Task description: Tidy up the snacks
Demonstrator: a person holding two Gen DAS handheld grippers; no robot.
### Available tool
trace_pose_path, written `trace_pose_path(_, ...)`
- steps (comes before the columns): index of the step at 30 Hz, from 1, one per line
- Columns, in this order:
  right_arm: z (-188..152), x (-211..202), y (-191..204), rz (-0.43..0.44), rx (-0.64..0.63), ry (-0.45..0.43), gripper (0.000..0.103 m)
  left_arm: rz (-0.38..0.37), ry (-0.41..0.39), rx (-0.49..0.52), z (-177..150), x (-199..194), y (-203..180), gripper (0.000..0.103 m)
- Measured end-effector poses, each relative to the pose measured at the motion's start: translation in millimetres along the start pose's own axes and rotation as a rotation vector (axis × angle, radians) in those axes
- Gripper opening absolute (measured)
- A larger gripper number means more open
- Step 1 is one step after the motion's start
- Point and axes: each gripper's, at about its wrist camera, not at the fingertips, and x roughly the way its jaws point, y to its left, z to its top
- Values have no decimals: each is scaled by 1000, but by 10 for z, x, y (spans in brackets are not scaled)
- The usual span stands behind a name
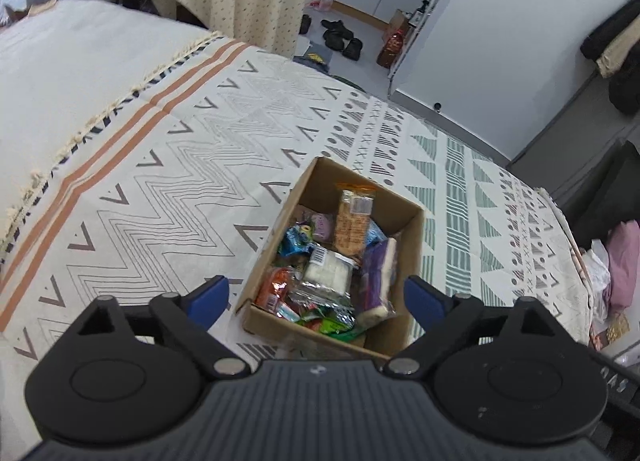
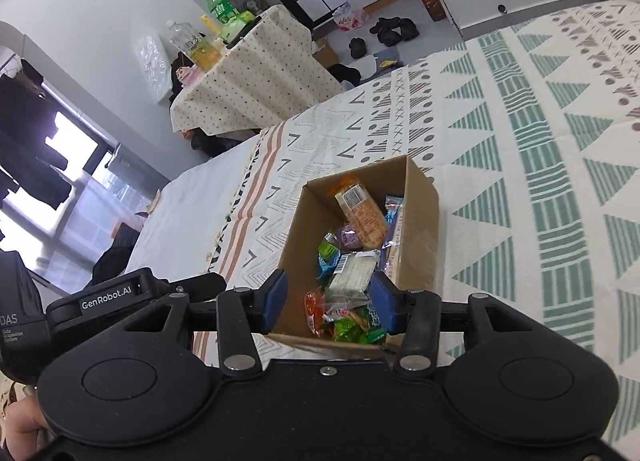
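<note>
The box (image 1: 404,221) of snacks (image 1: 332,261) sits on the patterned cloth (image 1: 160,165). The left gripper (image 1: 316,295) gapes wide above it, empty. The right gripper (image 2: 326,303) stands partly apart, holding nothing

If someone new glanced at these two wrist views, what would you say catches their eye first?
Most likely the open cardboard box sitting on the patterned bedspread, crammed with bright snack packets, a long orange-labelled cracker pack leaning at its far end. Next, the blue-padded jaws framing it: the left gripper spread wide and empty, the right gripper narrower, nothing held. In the right wrist view, bottles crowd a cloth-covered table behind.
</note>
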Motion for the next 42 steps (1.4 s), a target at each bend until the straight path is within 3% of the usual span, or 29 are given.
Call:
trace_pose_path(3,12,-178,22,-12,-10,-29,59,-4,4,35,-59,-112,-133,99)
trace_pose_path(5,17,-314,36,-27,-19,-55,73,-1,2,46,-112,-185,-212,103)
trace_pose_path(8,5,-535,48,-39,-35,-98,85,-5,-3,75,-203,-290,-348,103)
trace_pose_path(13,-34,-857,-2,-90,-60,-154,100,-5,-17,115,-361,-470,-544,103)
trace_pose_path(19,-106,-1118,-82,-132,-74,-183,103,10,-45,170,-521,-679,-702,103)
trace_pose_path(32,-347,-1604,-203,-118,-96,-230,103,-6,-125,271,-776,-1061,-945,103)
trace_pose_path(42,-518,-1912,-340,-148,-107,-255,103,4,-165,274,-936,-1291,-904,103)
